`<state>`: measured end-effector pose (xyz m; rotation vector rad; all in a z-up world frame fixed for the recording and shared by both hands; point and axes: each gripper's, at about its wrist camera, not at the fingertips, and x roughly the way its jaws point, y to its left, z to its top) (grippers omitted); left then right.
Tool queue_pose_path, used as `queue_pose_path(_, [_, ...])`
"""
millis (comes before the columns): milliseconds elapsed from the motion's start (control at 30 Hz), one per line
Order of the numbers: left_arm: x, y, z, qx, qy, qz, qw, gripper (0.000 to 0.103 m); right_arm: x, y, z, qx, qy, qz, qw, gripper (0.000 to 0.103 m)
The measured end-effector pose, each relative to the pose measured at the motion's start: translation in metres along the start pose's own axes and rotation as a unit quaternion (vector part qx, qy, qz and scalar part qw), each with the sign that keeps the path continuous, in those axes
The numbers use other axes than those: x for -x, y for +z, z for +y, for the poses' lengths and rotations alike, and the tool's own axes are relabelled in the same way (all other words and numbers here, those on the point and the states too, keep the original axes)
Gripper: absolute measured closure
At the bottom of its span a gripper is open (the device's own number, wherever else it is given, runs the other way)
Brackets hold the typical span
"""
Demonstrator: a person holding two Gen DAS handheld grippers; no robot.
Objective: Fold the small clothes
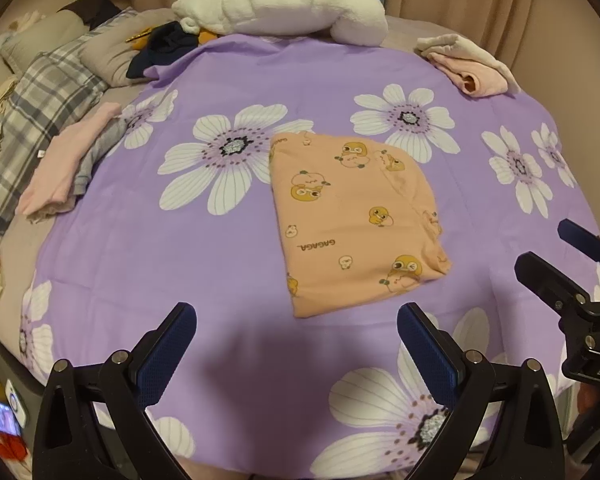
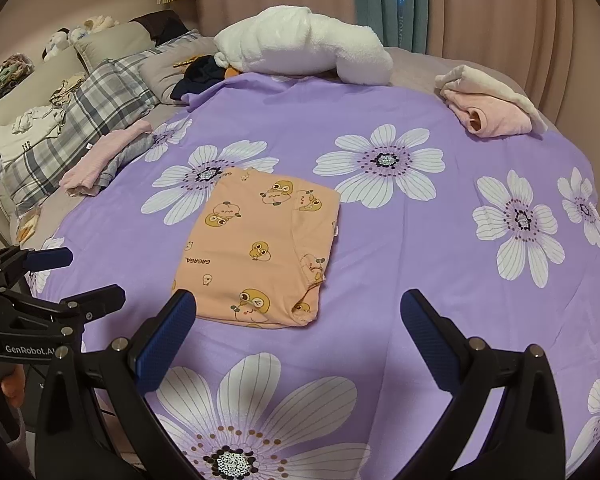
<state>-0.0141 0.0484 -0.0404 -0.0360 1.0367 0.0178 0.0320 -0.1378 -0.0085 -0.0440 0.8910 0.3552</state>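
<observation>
A small orange garment (image 1: 352, 220) with a duck print lies folded into a flat rectangle on the purple flowered sheet (image 1: 140, 248). The right wrist view also has this garment (image 2: 260, 248), on the sheet (image 2: 420, 248). My left gripper (image 1: 296, 324) hovers open just short of the garment's near edge, nothing between its blue pads. My right gripper (image 2: 300, 312) is open too, its left finger close to the garment's near left corner. Each gripper shows in the other's view: the right gripper (image 1: 556, 248) at the right edge, the left gripper (image 2: 80, 276) at the left edge.
Folded pink and grey clothes (image 2: 108, 156) lie at the sheet's left edge. A pink and cream pile (image 2: 488, 108) sits at the far right. A white plush pillow (image 2: 304, 44) and dark clothing (image 2: 200, 72) lie at the back, plaid bedding (image 2: 84, 120) to the left. Curtains hang behind.
</observation>
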Motion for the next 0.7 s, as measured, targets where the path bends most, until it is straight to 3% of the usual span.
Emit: queue_pose_path(700, [0.0022,-0.0002,-0.0007,0.002,-0.001,-0.001,1.0000,0.003,-0.0001,0.0006,0.0028,0.002,0.005,-0.001,1.000,0.000])
